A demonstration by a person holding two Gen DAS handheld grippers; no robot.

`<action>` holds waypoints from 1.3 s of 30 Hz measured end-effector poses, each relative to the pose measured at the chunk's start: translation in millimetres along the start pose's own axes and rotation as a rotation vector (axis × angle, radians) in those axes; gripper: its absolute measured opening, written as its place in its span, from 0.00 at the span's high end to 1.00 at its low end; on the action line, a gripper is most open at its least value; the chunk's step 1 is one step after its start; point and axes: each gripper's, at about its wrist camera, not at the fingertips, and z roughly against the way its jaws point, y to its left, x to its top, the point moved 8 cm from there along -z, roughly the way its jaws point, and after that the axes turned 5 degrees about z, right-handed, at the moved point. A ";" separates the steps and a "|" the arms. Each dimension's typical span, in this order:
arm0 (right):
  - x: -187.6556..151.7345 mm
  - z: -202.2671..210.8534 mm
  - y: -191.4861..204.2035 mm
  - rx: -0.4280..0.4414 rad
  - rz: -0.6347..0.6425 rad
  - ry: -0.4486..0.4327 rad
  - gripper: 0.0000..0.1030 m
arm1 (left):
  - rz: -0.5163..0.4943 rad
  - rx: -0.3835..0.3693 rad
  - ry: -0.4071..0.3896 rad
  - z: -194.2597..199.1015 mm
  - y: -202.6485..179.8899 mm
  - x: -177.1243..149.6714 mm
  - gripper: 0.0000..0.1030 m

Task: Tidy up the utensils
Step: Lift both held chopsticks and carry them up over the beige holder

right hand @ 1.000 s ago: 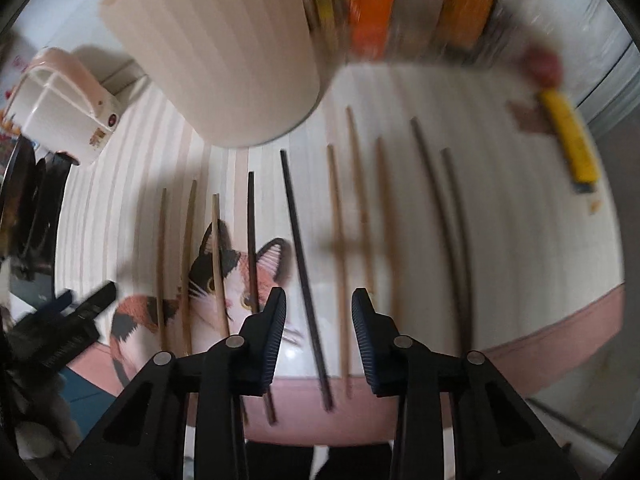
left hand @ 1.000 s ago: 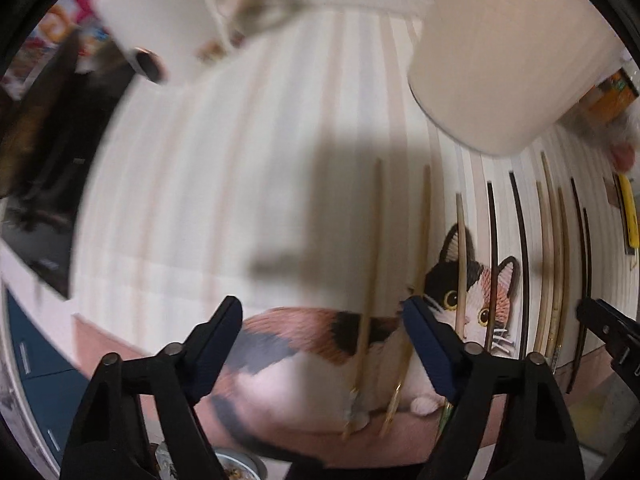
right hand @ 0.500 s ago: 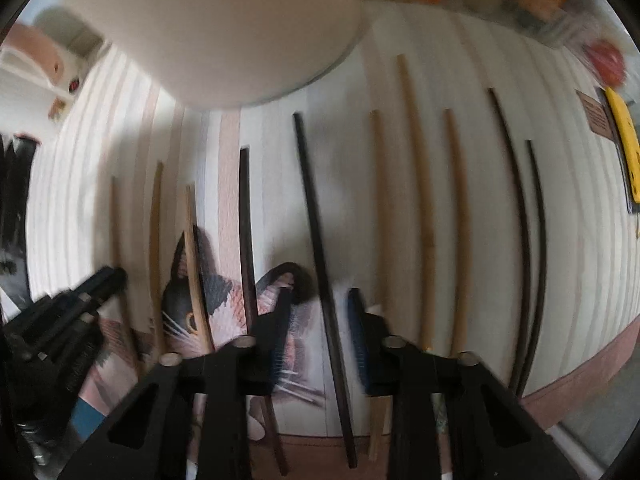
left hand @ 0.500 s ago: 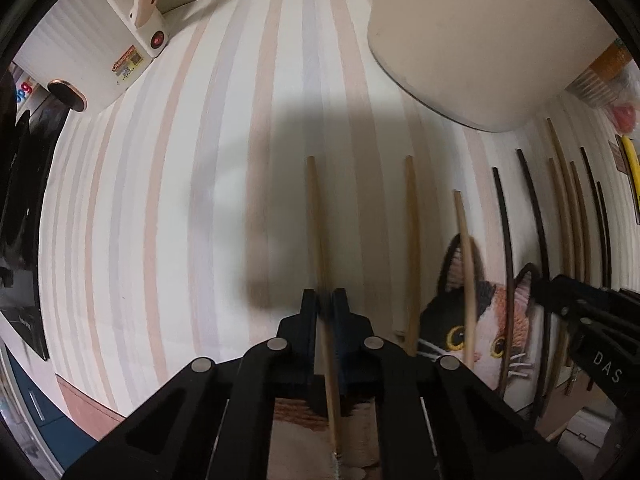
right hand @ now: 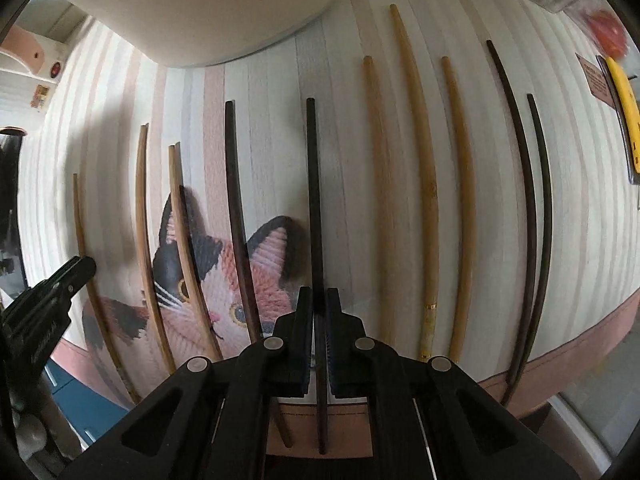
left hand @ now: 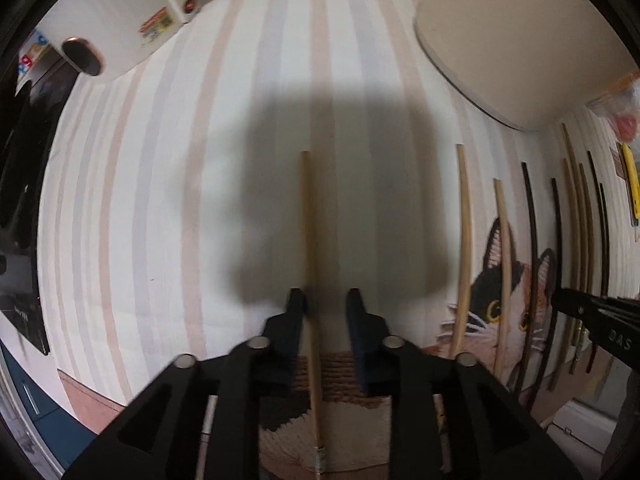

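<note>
On the striped mat (left hand: 168, 208), at 6 o'clock of the left wrist view, we find the left gripper (left hand: 326, 304) changed from half a second ago: its jaws were then pressed on the light wooden chopstick (left hand: 309, 248) and now stand narrowly apart and opening, the stick lying between them, close by the left finger, with no pad pressing on it. That chopstick lies flat, its long axis running 12 to 6 o'clock, its far end toward 12.

At 6 o'clock of the right wrist view, the right gripper (right hand: 319, 300) differs likewise: its jaws stood apart around the black chopstick (right hand: 313, 200) half a second ago and are now closed onto it. This stick also runs 12 to 6 o'clock, far end toward 12, over the printed cat (right hand: 256, 272).

We note further chopsticks lying side by side on the mat, all roughly parallel, light ones (right hand: 416, 152) toward 1 o'clock and dark ones (right hand: 528, 200) toward 3. A pale round container (right hand: 208, 4) stands at 11 o'clock
</note>
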 end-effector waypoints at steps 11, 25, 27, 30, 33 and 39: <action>-2.4 -15.6 23.9 -0.078 0.019 0.051 0.94 | 0.022 0.046 -0.030 -13.7 -26.2 28.2 0.92; 3.7 5.6 23.5 -0.031 0.044 -0.076 0.95 | 0.072 0.120 -0.120 42.1 7.1 40.3 0.96; 4.5 27.1 14.4 -0.012 0.057 -0.114 0.95 | 0.083 0.122 -0.148 59.3 7.7 40.1 0.96; 7.2 54.7 10.0 0.016 0.070 -0.171 0.95 | 0.101 0.121 -0.190 81.4 3.0 40.0 0.96; 6.1 78.7 8.6 0.025 0.090 -0.219 0.95 | 0.119 0.111 -0.228 96.9 -8.6 38.4 0.96; 5.7 113.5 -2.3 0.046 0.117 -0.318 0.95 | 0.168 0.087 -0.323 127.5 -30.0 35.4 0.96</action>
